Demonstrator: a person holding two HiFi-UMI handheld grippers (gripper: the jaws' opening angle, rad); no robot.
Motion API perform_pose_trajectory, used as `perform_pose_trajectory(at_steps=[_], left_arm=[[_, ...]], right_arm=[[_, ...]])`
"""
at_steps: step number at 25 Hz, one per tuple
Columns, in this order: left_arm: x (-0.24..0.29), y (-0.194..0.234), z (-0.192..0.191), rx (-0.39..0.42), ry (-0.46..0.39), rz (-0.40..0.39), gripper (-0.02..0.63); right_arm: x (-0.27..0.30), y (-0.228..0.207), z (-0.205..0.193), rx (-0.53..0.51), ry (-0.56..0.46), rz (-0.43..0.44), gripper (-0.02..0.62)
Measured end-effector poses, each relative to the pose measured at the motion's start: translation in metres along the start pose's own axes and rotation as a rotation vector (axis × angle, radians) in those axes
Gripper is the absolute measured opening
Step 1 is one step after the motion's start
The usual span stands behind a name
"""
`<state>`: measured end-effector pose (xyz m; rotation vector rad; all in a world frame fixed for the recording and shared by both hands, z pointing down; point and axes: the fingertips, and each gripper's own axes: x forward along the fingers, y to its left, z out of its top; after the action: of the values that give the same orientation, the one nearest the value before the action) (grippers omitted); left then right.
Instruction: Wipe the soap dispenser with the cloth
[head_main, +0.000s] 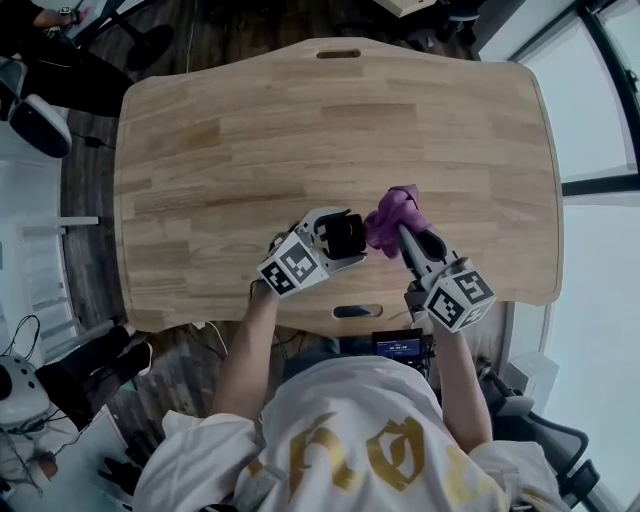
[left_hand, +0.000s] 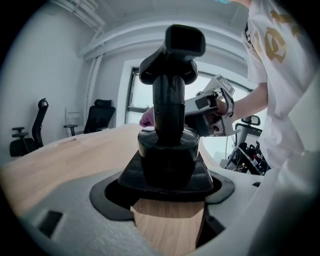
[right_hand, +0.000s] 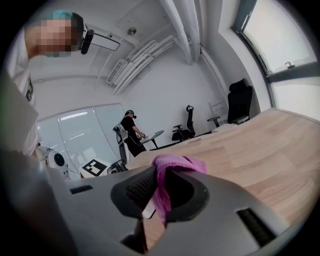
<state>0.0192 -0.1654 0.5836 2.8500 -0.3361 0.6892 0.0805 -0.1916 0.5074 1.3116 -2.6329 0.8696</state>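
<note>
Your left tongs (head_main: 336, 240) are clamped low on the black soap dispenser (left_hand: 169, 100), held upright near the desk's (head_main: 300, 120) front edge. Right tongs (head_main: 404, 234) pinch the purple cloth (head_main: 392, 214) beside it. The dispenser looks rigid, glossy and probably slippery; the cloth is soft.

White short-sleeved T-shirt (head_main: 362, 398), gold print

The glossy black plastic soap dispenser (head_main: 347, 235) with a pump head stands upright, its wide base clamped between the jaws of the left gripper (head_main: 338, 242), toward the 6 o'clock edge of the wooden table (head_main: 250, 130). The crumpled pink-purple cloth (head_main: 392, 214) sits bunched at the dispenser's 2 o'clock, just beside it. A fold of it is pinched in the right gripper (head_main: 405, 236).
</note>
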Motion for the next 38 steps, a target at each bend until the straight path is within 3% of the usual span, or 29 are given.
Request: perform_pose_trajectory(at_steps=[8,13,30,38], left_arm=[[-0.022,-0.011,0.039,-0.029,-0.067,0.076,0.373],[-0.038,-0.019,0.057,0.000,-0.068,0.111,0.373],[-0.071,-0.042,0.055,0.060,0.051,0.142,0.373],[-0.069,-0.051,0.053,0.044,0.072,0.132,0.373]], right_arm=[[-0.022,0.033,0.035,-0.069,-0.079,0.023,0.043],[-0.032,0.059,0.045,-0.098,-0.114,0.055,0.043],[-0.055,0.118,0.068,-0.115,-0.198,0.130,0.043],[-0.073,0.163,0.085,-0.134,-0.222,0.259,0.043]])
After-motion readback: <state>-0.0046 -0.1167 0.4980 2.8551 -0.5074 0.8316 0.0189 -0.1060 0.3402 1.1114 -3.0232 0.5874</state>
